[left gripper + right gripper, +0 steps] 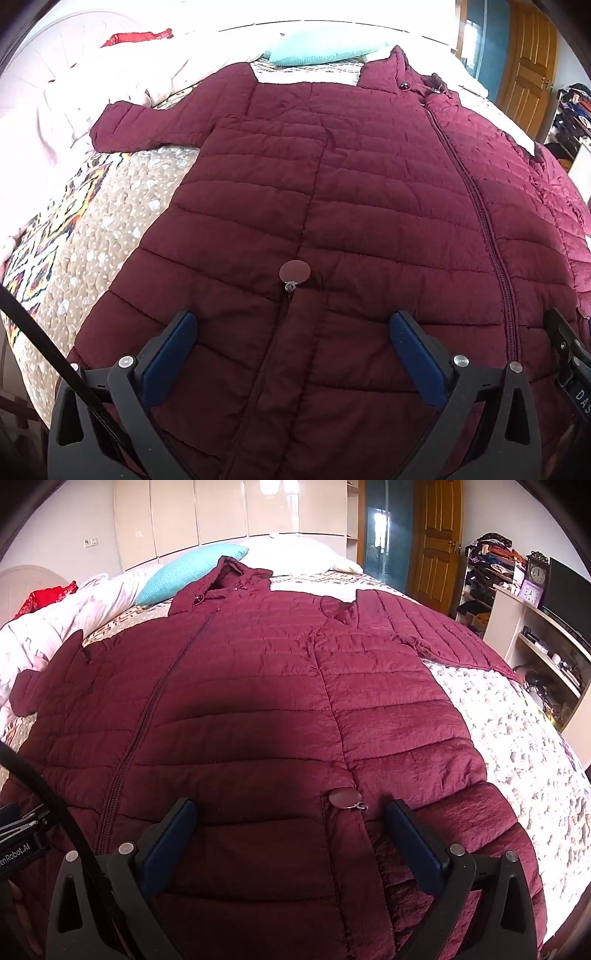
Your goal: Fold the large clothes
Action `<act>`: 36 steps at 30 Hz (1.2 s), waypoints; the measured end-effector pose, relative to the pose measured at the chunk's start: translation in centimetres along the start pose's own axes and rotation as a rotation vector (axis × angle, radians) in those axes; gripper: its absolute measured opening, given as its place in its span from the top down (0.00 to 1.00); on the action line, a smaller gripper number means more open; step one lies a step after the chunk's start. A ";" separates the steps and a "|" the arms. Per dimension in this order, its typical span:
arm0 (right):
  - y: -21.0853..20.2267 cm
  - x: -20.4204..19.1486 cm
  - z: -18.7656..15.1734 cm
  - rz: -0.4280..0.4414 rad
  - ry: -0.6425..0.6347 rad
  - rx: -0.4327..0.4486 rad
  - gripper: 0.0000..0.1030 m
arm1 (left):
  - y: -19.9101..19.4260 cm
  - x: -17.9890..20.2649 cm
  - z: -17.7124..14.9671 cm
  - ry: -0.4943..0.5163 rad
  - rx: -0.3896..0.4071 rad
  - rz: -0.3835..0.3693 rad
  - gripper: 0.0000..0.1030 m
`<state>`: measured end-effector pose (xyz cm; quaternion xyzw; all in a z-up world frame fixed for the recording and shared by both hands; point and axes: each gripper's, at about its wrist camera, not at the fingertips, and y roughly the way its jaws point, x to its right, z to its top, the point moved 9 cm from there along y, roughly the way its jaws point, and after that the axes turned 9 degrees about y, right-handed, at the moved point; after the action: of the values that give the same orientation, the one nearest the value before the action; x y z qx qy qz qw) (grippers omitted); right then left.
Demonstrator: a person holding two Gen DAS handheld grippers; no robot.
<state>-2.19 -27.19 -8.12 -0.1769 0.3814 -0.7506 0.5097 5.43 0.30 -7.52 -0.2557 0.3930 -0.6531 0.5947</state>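
A maroon quilted coat (369, 206) lies face up and spread flat on the bed (122, 206), zipped closed, hood toward the far end. The main zip (484, 221) runs from the collar down toward the hem. One sleeve (147, 127) extends out to the side over the patterned quilt; in the right wrist view the opposite sleeve (436, 631) extends the other way.

The left gripper (293, 325) hangs above the lower front panel, pointed steeply down. Its jaws stand fully apart and hold nothing. A round pull tab (294, 272) at a pocket zip lies on the fabric just ahead of the blue fingers (173, 347).

The right gripper (291, 812) hangs above the lower panel on the other side of the main zip. Its jaws are likewise fully apart and empty. A second oval pull tab (345, 797) lies just ahead of it, nearer the right-hand finger. Whether either gripper's fingertips touch the fabric cannot be determined from these views.

Each gripper's body shows at the edge of the other's view, so the two are side by side near the hem.

A teal pillow (188, 574) and a white duvet (59, 624) lie beside the hood. A wooden door (436, 539) stands beyond the bed.
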 end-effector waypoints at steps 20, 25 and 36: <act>0.0 0.0 0.0 0.014 0.002 -0.002 0.00 | -0.4 0.0 -0.3 -0.014 0.032 0.008 0.00; 0.1 -0.1 0.0 0.022 0.006 0.003 0.00 | -0.8 0.0 -0.6 -0.021 0.036 0.039 0.00; 0.2 0.0 0.0 0.050 0.014 -0.008 0.00 | -1.2 -0.2 -1.6 -0.069 0.007 0.109 0.00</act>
<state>-2.07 -27.26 -8.31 -0.1642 0.3921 -0.7372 0.5252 3.49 0.79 -7.38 -0.2540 0.3834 -0.6121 0.6433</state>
